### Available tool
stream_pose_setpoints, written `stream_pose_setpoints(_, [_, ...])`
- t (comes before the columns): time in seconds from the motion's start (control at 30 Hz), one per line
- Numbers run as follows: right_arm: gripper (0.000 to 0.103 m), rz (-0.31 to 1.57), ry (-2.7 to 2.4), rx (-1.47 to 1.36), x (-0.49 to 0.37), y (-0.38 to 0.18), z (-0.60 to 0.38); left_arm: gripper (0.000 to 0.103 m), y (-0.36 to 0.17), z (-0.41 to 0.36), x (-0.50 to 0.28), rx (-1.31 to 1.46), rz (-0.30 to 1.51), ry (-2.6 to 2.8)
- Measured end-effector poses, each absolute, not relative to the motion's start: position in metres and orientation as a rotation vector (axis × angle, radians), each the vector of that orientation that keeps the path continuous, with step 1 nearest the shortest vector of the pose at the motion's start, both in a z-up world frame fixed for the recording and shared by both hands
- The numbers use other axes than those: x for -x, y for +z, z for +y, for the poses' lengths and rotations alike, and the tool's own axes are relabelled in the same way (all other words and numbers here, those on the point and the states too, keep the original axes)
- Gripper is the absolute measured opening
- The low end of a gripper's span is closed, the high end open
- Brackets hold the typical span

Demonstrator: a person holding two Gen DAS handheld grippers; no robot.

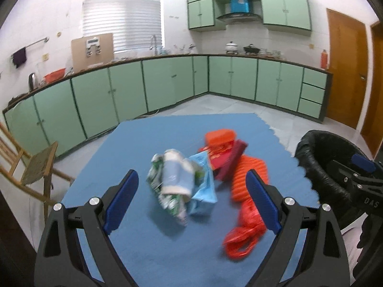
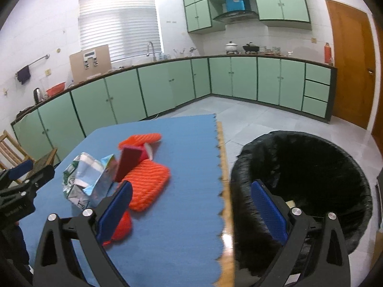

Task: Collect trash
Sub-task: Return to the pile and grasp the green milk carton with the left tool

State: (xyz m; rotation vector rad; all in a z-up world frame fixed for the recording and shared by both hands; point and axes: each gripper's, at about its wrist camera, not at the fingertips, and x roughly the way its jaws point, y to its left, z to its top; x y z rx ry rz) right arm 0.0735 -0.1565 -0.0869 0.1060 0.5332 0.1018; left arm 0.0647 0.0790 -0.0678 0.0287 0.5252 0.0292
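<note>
Your left gripper (image 1: 191,198) hangs wide and empty over the trash pile (image 1: 203,179) mid-table; your right gripper (image 2: 191,210), also wide and empty, straddles the table's right edge (image 2: 223,191) beside the bin (image 2: 311,162).

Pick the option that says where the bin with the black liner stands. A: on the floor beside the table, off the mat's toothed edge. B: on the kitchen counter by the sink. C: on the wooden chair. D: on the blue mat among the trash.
A: the bin stands lower than the table, past the toothed edge of the blue mat, while the crumpled wrappers lie on the mat.
</note>
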Motion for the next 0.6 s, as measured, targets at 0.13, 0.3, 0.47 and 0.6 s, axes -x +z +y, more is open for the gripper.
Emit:
stream_pose_setpoints(0.13, [0.097, 0.547, 0.109, -0.092, -0.078, -0.095, -0.144, 0.086, -0.081, 0.095, -0.064, -0.017, 0.548, 0.060])
stream_pose_setpoints(0.3, [0.097, 0.564, 0.111, -0.076, -0.086, -0.102, -0.134, 0.085, -0.092, 0.103, -0.072, -0.008, 0.572, 0.080])
stream_pose_setpoints(0.47, [0.097, 0.585, 0.117, -0.073, -0.093, -0.109, -0.130, 0.083, -0.106, 0.107, -0.086, -0.007, 0.612, 0.088])
stream_pose_setpoints(0.6, [0.097, 0.596, 0.119, -0.055, -0.098, -0.112, -0.128, 0.081, -0.122, 0.106, -0.094, 0.005, 0.658, 0.094])
